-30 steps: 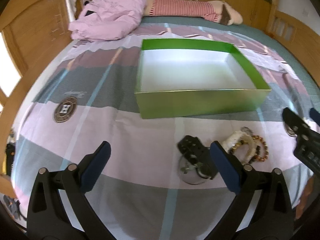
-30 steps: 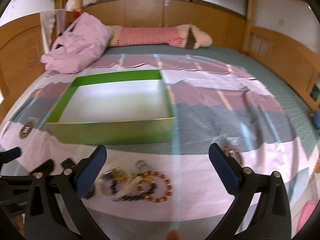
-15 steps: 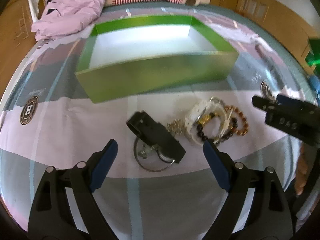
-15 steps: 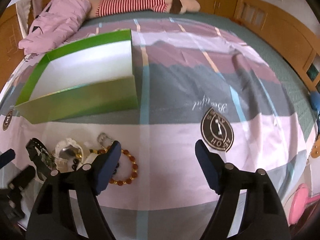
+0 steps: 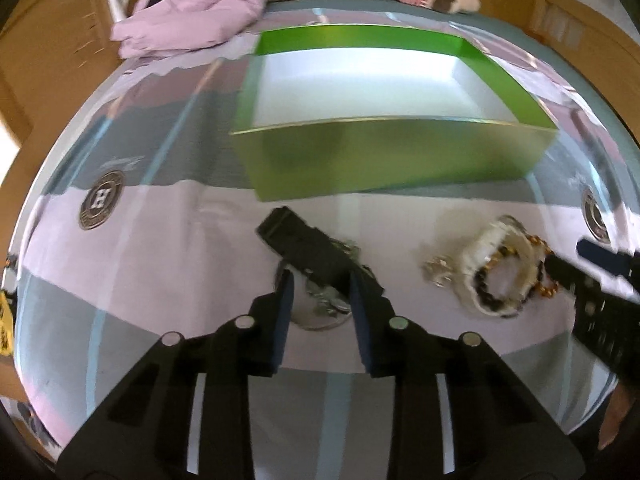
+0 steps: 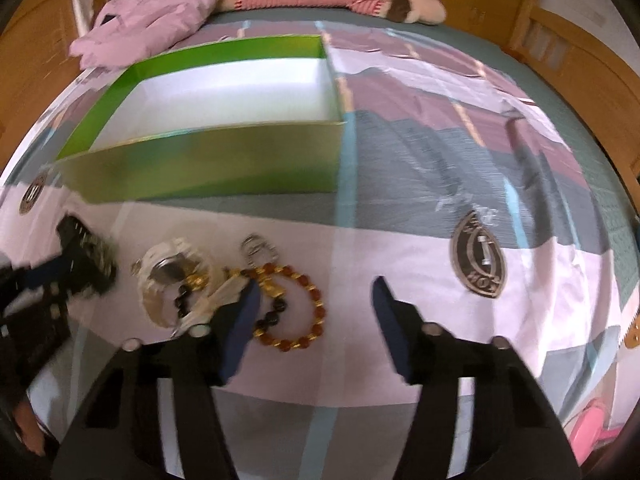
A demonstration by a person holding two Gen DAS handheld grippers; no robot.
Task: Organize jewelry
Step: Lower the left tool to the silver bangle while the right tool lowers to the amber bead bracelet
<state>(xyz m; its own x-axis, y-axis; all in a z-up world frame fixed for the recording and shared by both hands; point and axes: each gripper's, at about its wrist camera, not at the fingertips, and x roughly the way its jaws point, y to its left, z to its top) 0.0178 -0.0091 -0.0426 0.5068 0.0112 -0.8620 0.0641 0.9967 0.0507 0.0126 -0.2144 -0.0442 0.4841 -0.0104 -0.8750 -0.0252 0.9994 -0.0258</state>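
Left wrist view puts the black strap (image 5: 316, 250) at the centre of things: it lies slantwise on the bedspread (image 5: 172, 264), over a silvery ring (image 5: 320, 312) with some small metal pieces, just in front of the green box (image 5: 384, 156). The left gripper (image 5: 322, 280) has its jaws narrowed to either side of the strap's near end; whether the pads already press on it I cannot tell through the blur. To the right, apart from the strap, sits the rest of the jewelry: a white bangle (image 5: 496, 276) tangled with dark and amber beads, and a small silver charm (image 5: 438, 272) beside it.

From the right wrist view, the amber bracelet (image 6: 296, 308) lies partly under the right gripper's left finger, while the right gripper (image 6: 316, 294) itself stands wide open and holds nothing, the bracelet at its left edge. The box looks empty, its white floor bare.

So the job seems to be at its first pick. Next, I judge, the left jaws must close firmly on the strap, lift it clear of the ring beneath without dragging that along, and carry it over the near wall of the box.
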